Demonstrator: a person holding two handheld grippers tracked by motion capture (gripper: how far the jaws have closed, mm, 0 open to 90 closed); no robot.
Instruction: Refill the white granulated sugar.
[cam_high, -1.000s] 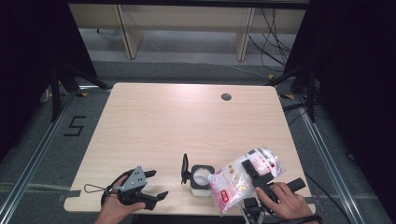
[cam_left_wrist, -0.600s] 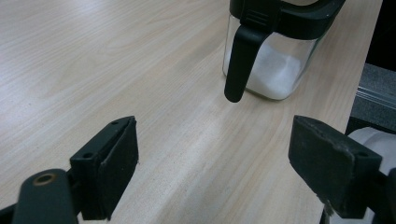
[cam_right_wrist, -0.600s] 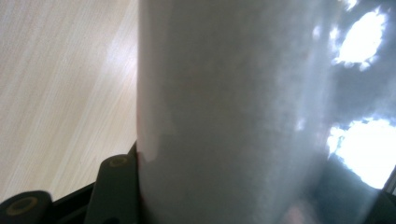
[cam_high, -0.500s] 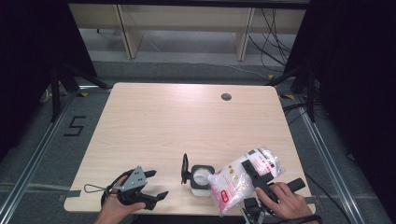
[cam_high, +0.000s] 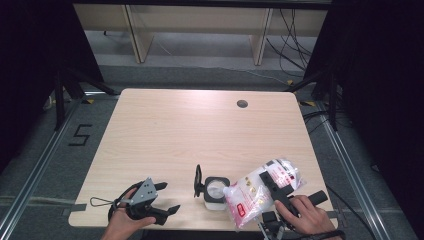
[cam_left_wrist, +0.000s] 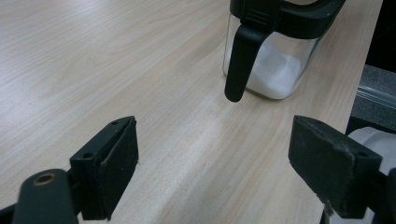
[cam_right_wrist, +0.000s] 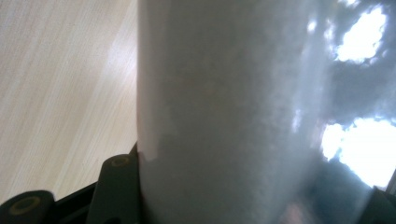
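Note:
A clear bag of white powder with red labels (cam_high: 252, 192) hangs tilted near the table's front right edge. My right gripper (cam_high: 274, 181) is shut on the bag's middle, held by a hand. In the right gripper view the bag (cam_right_wrist: 224, 107) sits between the jaws. The bag's lower corner points at a small glass jar (cam_high: 216, 189) holding white powder, whose black lid (cam_high: 198, 181) stands flipped open on its left. My left gripper (cam_high: 167, 197) rests at the front left, open and with nothing in it. In its own view the left gripper (cam_left_wrist: 224, 163) faces the jar (cam_left_wrist: 275, 60).
The light wooden table (cam_high: 200, 130) has a round cable hole (cam_high: 242, 104) at the back right. Wooden shelving (cam_high: 200, 30) stands beyond the far edge. Metal rails and a floor mark (cam_high: 80, 135) lie to the left of the table.

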